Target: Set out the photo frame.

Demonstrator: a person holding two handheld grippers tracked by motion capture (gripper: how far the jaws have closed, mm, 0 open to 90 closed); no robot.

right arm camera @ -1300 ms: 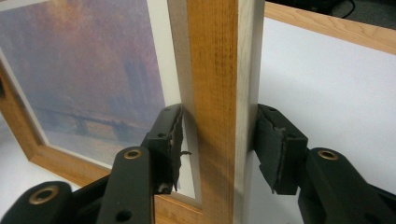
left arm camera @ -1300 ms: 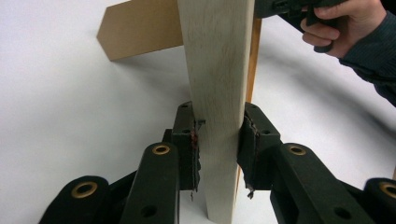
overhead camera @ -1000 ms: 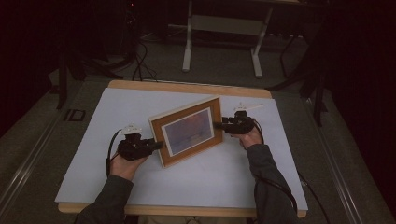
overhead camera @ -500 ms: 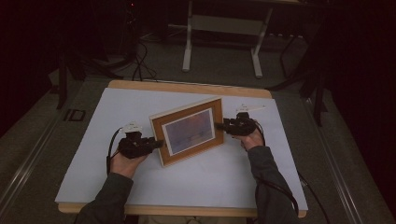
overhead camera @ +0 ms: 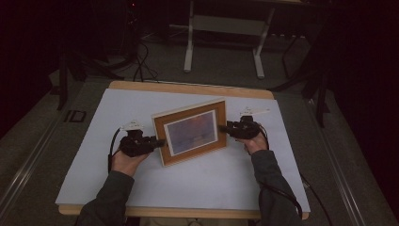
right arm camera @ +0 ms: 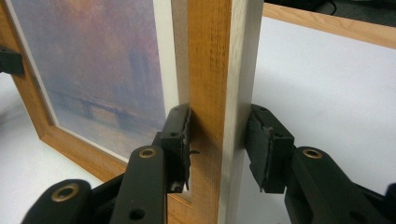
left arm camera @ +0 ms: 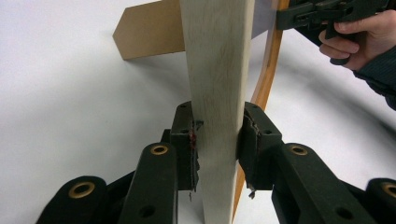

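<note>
Right gripper [overhead camera: 225, 128] jaws have just been closing around frame [overhead camera: 192, 132].

A white-topped table [overhead camera: 141, 188] with wooden edging bears a framed picture [overhead camera: 192, 132] standing upright.

The picture frame [overhead camera: 193, 132] stands upright mid-table, walling the middle between the left gripper [overhead camera: 157, 141] at its left edge and the right gripper [overhead camera: 222, 127] at its right edge. Its brown back stand [left arm camera: 149, 29] juts out behind it. Bare white table [overhead camera: 207, 183] lies open at the bottom of the high view, in front of the frame, and along both sides.
</note>
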